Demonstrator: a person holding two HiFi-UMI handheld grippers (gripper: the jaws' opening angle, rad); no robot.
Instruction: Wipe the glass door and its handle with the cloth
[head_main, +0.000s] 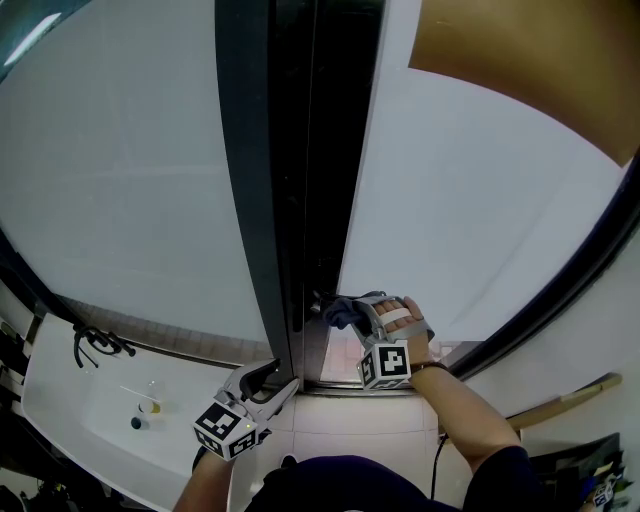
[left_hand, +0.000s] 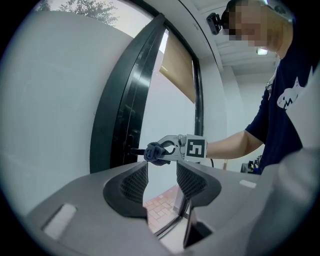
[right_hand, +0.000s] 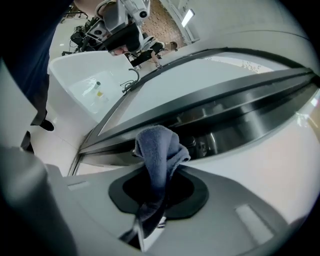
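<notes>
The glass door (head_main: 460, 210) stands beside a dark upright frame (head_main: 250, 200). Its dark handle (head_main: 318, 300) juts out low on the frame edge. My right gripper (head_main: 352, 312) is shut on a dark blue cloth (head_main: 340, 314), and the cloth's bunched end presses against the handle. The right gripper view shows the cloth (right_hand: 157, 150) rising from between the jaws in front of the metal lock hardware (right_hand: 200, 145). My left gripper (head_main: 268, 385) hangs lower, near the frame's foot, open and holding nothing. The left gripper view looks past its own jaws (left_hand: 161, 182) at the cloth (left_hand: 155, 153) on the handle (left_hand: 134, 150).
A white counter (head_main: 70, 400) at the lower left carries a black cable (head_main: 95, 345) and small items (head_main: 145, 410). A brown blind (head_main: 530, 60) hangs at the upper right. A wooden pole (head_main: 560, 402) leans at the right. Pale floor tiles (head_main: 340, 420) lie below the door.
</notes>
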